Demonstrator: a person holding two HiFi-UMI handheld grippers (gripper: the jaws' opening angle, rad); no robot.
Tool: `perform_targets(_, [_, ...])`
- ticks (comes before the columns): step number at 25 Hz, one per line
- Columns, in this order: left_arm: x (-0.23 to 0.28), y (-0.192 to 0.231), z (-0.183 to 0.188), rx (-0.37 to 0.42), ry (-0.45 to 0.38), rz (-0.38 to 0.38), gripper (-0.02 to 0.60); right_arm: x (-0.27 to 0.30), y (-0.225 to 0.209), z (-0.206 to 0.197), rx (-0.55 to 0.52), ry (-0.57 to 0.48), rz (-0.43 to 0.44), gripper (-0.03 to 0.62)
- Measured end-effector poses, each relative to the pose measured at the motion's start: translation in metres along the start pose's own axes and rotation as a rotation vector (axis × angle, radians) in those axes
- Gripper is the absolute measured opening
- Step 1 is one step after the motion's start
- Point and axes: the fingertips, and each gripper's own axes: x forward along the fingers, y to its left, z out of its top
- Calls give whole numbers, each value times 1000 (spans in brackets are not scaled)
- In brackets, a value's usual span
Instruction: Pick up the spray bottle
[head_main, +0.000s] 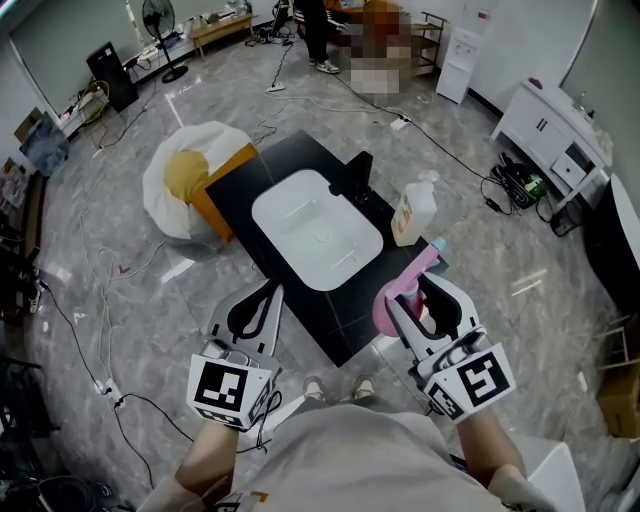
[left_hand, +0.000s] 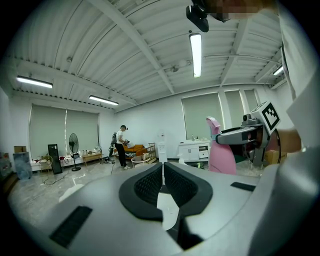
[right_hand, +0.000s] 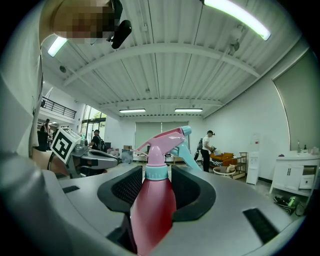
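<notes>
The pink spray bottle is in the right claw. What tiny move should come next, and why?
Probably keep the right gripper squeezed and raise the pink spray bottle slightly, straight up. Its jaws already press on the upright bottle's body; whether it has cleared the black counter is unclear. The left gripper is shut, empty.

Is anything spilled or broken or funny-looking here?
Nothing looks spilled or broken. The pink spray bottle stands upright in the right gripper. The only messy bit is the cables trailing loose over the floor around the black sink counter.
</notes>
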Motion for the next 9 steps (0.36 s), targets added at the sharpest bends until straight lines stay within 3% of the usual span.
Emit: perform_targets(9, [4,-7,2,2,-8,-25,28,-4,-8,-3,-4,14,-23,207])
